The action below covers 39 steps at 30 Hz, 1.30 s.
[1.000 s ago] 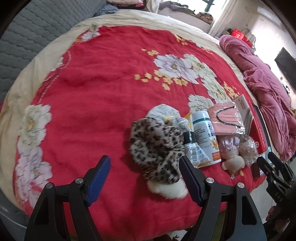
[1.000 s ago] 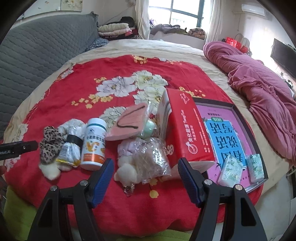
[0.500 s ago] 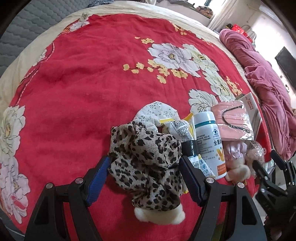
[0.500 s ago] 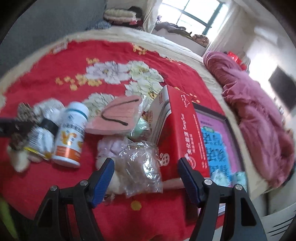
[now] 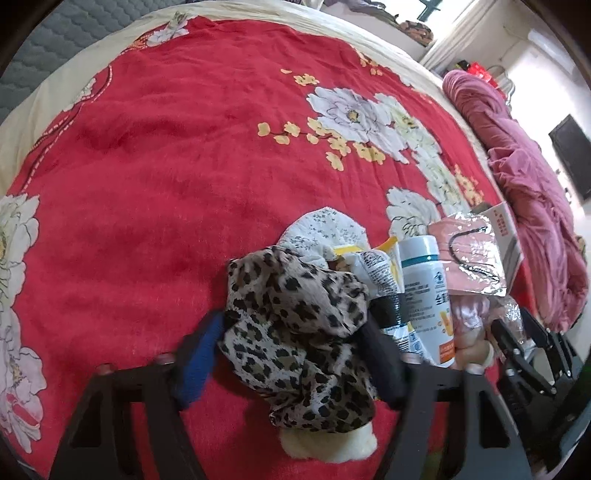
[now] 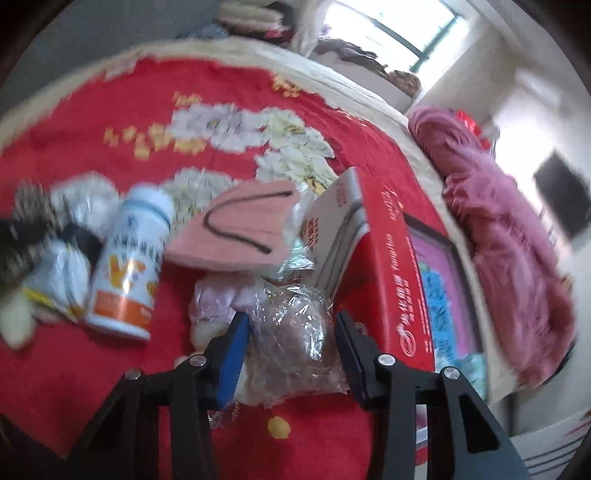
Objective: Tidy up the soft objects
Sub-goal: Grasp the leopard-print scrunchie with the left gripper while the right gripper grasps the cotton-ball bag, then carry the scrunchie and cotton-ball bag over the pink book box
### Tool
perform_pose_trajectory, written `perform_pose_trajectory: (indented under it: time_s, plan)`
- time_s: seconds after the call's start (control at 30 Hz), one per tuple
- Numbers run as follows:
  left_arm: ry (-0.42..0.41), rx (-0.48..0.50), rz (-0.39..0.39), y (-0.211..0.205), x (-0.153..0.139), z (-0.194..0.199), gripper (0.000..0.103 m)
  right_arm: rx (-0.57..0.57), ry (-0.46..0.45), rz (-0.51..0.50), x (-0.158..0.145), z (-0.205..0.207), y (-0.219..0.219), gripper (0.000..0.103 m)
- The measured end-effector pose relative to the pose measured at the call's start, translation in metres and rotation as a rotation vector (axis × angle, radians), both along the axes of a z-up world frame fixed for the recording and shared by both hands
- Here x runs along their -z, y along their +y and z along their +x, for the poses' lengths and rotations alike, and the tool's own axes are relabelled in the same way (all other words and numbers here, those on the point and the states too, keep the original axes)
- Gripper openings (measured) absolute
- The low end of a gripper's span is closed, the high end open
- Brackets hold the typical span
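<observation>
On the red bed blanket [image 5: 155,177], both hand-held grippers have come closer: the left hand-held gripper [image 5: 291,350] now brackets the leopard cloth [image 5: 295,321], the right hand-held gripper [image 6: 291,347] the plastic-wrapped soft toy [image 6: 291,325], jaws apart; both grasps seem imminent.

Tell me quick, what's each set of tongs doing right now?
Left tongs: closing around the leopard-print fabric; firm grip cannot be told.
Right tongs: closing around the plastic-wrapped bundle; grip cannot be told.

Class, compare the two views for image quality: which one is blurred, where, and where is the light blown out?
Right wrist view: motion blur smears the bottle and the blanket's flowers; the window is blown out white. Left wrist view: mostly sharp, the leopard cloth crisp, only the blue fingertips smeared; fisheye bends the bed edge.
</observation>
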State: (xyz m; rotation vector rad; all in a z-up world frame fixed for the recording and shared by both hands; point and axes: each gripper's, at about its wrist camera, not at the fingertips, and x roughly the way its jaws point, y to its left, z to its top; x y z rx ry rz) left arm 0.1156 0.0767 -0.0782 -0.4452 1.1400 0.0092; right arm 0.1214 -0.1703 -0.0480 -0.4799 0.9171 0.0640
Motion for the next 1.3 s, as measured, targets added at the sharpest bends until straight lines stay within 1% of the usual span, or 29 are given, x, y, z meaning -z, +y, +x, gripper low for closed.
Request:
perform_pose_trajectory:
  time_s: [0.07, 0.1, 0.13, 0.17, 0.2, 0.3, 0.53, 0.67, 0.97, 1.3]
  plan:
    - [-0.004, -0.004, -0.015, 0.002, 0.000, 0.000, 0.048, 0.003, 0.019, 0.158, -0.013, 0.000, -0.014, 0.047]
    - [-0.006, -0.004, -0.019, 0.002, 0.000, 0.000, 0.042, 0.016, 0.031, 0.219, -0.017, 0.000, -0.021, 0.047]
    - [-0.013, -0.004, -0.029, 0.002, -0.001, -0.001, 0.038, 0.033, 0.045, 0.273, -0.020, 0.001, -0.027, 0.047]
    - [-0.016, -0.004, -0.036, 0.002, -0.002, -0.001, 0.031, 0.041, 0.050, 0.303, -0.023, 0.001, -0.031, 0.047]
    - [-0.023, -0.005, -0.048, 0.003, -0.003, -0.003, 0.027, 0.042, 0.045, 0.311, -0.025, 0.000, -0.031, 0.047]
    - [-0.052, -0.001, -0.066, 0.004, -0.010, -0.008, 0.020, 0.040, 0.037, 0.366, -0.031, -0.003, -0.035, 0.047]
    - [-0.118, -0.017, -0.088, 0.013, -0.037, -0.025, 0.019, 0.025, 0.020, 0.453, -0.046, -0.010, -0.039, 0.047]
    - [-0.150, -0.002, -0.064, 0.009, -0.055, -0.032, 0.019, 0.022, -0.006, 0.480, -0.057, -0.014, -0.043, 0.047]
    - [-0.216, 0.092, -0.044, -0.031, -0.093, -0.039, 0.019, 0.027, -0.067, 0.520, -0.083, -0.027, -0.061, 0.047]
    - [-0.269, 0.204, -0.009, -0.091, -0.127, -0.043, 0.019, 0.083, -0.145, 0.590, -0.107, -0.040, -0.105, 0.047]
